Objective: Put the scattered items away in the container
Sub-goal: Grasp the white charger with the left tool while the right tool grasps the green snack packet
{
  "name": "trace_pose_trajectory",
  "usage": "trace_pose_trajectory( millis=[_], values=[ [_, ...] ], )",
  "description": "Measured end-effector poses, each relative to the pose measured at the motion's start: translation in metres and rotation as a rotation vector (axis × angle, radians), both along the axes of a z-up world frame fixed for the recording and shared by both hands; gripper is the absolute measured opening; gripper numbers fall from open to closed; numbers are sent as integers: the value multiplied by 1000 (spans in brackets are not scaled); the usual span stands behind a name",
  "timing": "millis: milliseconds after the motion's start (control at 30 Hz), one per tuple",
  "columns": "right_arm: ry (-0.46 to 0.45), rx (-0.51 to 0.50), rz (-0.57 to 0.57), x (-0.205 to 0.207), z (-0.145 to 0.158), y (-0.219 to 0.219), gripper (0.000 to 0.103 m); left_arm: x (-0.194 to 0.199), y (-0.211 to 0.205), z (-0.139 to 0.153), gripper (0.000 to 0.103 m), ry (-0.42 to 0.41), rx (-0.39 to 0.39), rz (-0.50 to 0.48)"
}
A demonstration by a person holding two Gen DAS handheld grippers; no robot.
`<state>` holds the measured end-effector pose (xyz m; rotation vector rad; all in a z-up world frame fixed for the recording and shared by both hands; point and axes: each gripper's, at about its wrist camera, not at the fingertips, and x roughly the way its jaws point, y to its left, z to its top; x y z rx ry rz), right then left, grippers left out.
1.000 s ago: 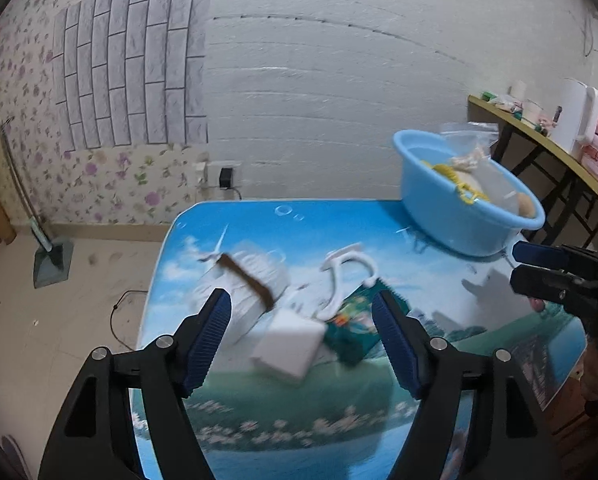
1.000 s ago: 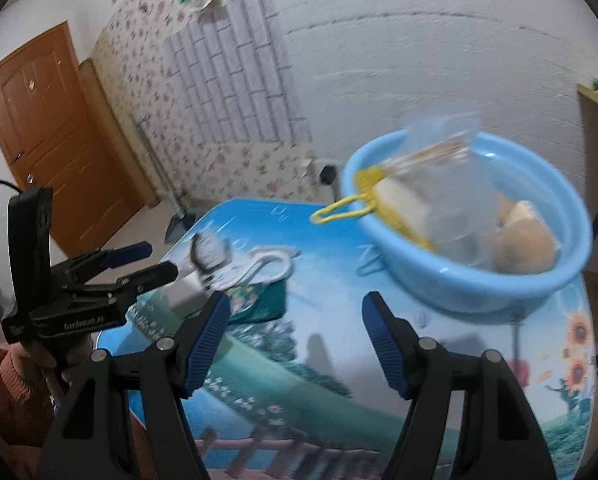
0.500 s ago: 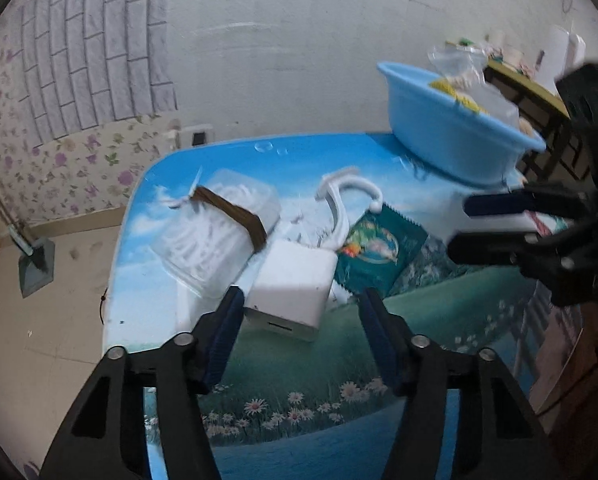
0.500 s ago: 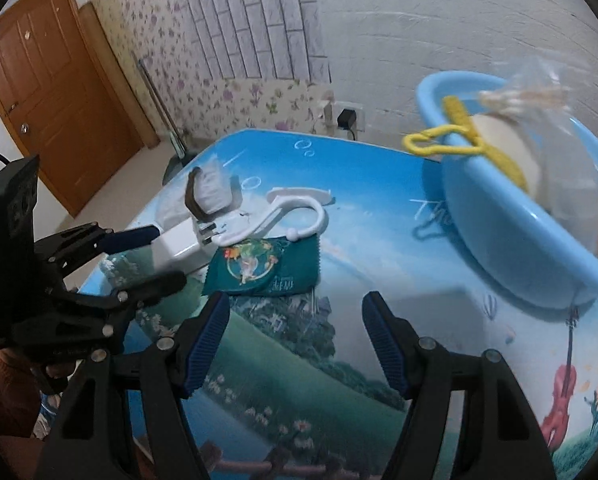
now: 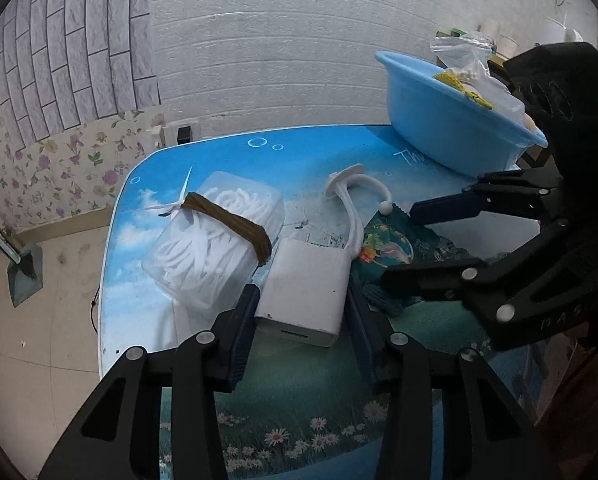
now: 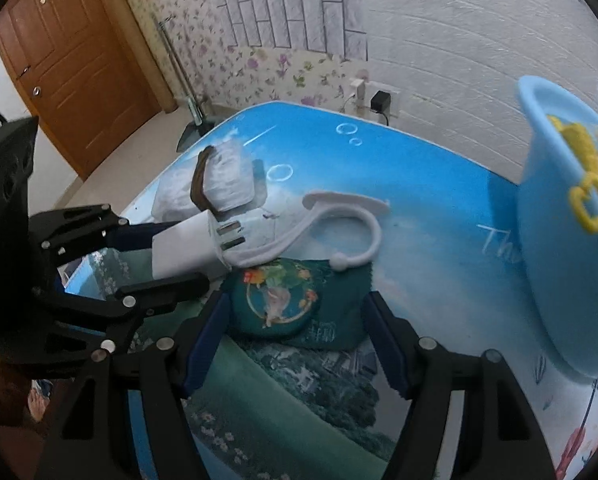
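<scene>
A white charger block (image 5: 305, 294) lies on the table between the pads of my left gripper (image 5: 301, 332), which closes around it; its prongs show in the right wrist view (image 6: 203, 242). My right gripper (image 6: 297, 340) is open around a green snack packet (image 6: 287, 304), also seen in the left wrist view (image 5: 395, 244). A white plastic hook (image 5: 355, 204) lies across the packet's far edge. A clear box of white strips with a brown band (image 5: 219, 236) lies left of the charger. The blue basin (image 5: 451, 120) stands at the table's far right with a bag and yellow items inside.
The table (image 5: 259, 160) has a printed sky-and-meadow cover and its left edge drops to the tiled floor. A dustpan (image 5: 25, 268) leans by the wall. A wall socket with a plug (image 6: 381, 100) is behind the table. A wooden door (image 6: 71, 52) is at left.
Both grippers came down and forward to the table. The left gripper narrowed onto the charger block. The right gripper moved from the basin side to straddle the green packet.
</scene>
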<state>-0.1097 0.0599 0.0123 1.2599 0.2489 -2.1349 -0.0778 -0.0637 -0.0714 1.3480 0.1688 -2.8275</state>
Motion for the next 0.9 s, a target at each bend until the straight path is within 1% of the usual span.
trace_pose_trajectory(
  millis=[67, 100, 233, 300, 367, 433, 467, 567, 733, 900],
  values=[
    [9, 2, 21, 0, 0, -4, 78, -1, 1, 0, 41, -1, -6, 2],
    [19, 7, 34, 1, -1, -6, 79, 0, 1, -1, 41, -2, -15, 8],
    [63, 38, 79, 6, -3, -9, 80, 3, 1, 0, 41, -1, -21, 33],
    [78, 62, 98, 9, -3, -9, 77, 6, 3, 1, 41, -5, -22, 39],
    [75, 59, 124, 13, -1, -8, 65, 9, 6, 2, 41, -7, -16, 43],
    [64, 48, 135, 18, 1, -6, 56, 12, 10, 2, 41, -9, -8, 42],
    [60, 47, 136, 21, 1, -6, 53, 13, 14, 2, 41, -10, -9, 33],
    [75, 35, 127, 32, 1, 3, 49, 19, 22, 2, 41, -3, -30, 9],
    [58, 26, 93, 44, 4, 18, 47, 27, 31, 3, 41, -3, -19, 14],
    [52, 29, 36, 60, 6, 48, 46, 34, 51, 5, 42, 6, -37, 3]
  ],
)
